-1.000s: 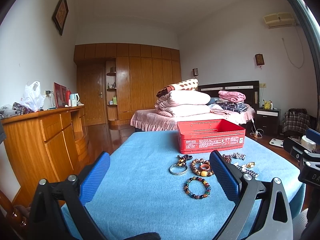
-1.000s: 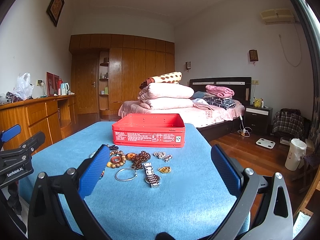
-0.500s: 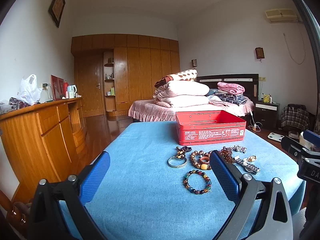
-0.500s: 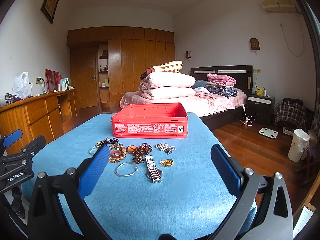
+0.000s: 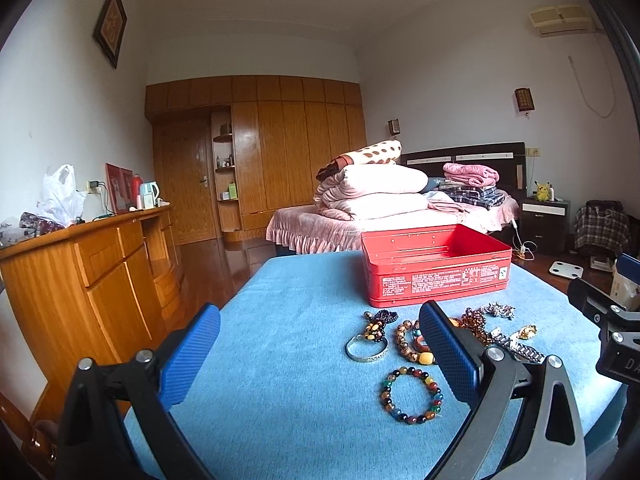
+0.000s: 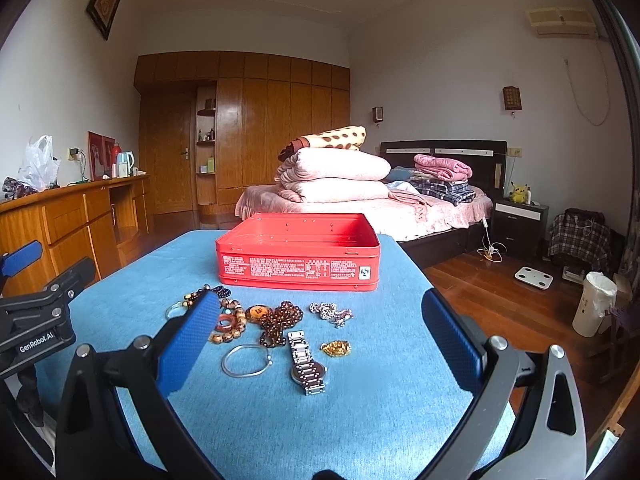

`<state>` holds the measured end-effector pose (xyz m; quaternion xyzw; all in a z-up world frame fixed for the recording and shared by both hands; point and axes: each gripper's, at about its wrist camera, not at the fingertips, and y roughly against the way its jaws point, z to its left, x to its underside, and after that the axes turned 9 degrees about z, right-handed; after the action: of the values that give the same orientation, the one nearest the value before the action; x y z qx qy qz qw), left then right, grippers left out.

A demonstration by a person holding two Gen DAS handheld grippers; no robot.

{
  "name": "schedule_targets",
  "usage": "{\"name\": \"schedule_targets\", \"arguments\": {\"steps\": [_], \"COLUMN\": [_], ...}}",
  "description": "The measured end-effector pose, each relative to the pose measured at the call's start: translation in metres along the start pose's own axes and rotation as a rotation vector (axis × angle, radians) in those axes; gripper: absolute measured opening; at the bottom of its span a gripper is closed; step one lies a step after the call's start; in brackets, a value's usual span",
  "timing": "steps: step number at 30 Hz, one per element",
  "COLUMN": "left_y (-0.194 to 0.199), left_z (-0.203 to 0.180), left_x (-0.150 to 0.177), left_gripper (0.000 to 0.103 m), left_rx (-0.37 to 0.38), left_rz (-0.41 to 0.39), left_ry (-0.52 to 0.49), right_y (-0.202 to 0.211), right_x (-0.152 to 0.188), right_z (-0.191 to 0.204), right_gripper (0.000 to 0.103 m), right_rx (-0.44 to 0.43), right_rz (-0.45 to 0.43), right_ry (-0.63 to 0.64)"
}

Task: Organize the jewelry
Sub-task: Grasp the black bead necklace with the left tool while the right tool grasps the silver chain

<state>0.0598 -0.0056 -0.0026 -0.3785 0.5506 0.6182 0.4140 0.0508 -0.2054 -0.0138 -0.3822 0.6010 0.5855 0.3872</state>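
An open red tin box [image 5: 436, 266] [image 6: 298, 252] stands on the blue-covered table [image 5: 280, 360] [image 6: 360, 420]. Jewelry lies in front of it: a multicoloured bead bracelet [image 5: 412, 394], a silver bangle [image 5: 367, 350], a thin silver bangle [image 6: 245, 361], a metal watch [image 6: 307, 364], a gold brooch [image 6: 336, 348], brown bead strands [image 6: 280, 318] and a silver chain [image 6: 330, 313]. My left gripper [image 5: 320, 356] is open and empty, above the table's near side, left of the pieces. My right gripper [image 6: 320, 344] is open and empty, with the watch and bangle between its fingers' line of sight.
A wooden dresser [image 5: 80, 280] stands at the left with a plastic bag and kettle. A bed with folded quilts [image 6: 336, 176] lies behind the table. A white bin [image 6: 594, 304] and a scale [image 6: 534, 278] sit on the wooden floor at the right.
Both grippers have moved forward and tilted down a little toward the jewelry; the box and pieces look nearer. Both stay open. Nothing on the table has moved.
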Motion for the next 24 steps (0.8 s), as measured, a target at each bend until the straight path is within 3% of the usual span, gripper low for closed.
{"name": "schedule_targets", "arguments": {"steps": [16, 24], "left_y": [-0.093, -0.140], "left_z": [0.012, 0.012], "left_x": [-0.023, -0.039], "left_gripper": [0.097, 0.097], "left_rx": [0.037, 0.102], "left_rz": [0.206, 0.335], "left_ry": [0.039, 0.074], "right_y": [-0.081, -0.126], "right_x": [-0.027, -0.049], "right_z": [-0.005, -0.016], "right_gripper": [0.098, 0.098], "right_rx": [-0.045, -0.071], "right_rz": [0.143, 0.229], "right_ry": [-0.023, -0.070]}}
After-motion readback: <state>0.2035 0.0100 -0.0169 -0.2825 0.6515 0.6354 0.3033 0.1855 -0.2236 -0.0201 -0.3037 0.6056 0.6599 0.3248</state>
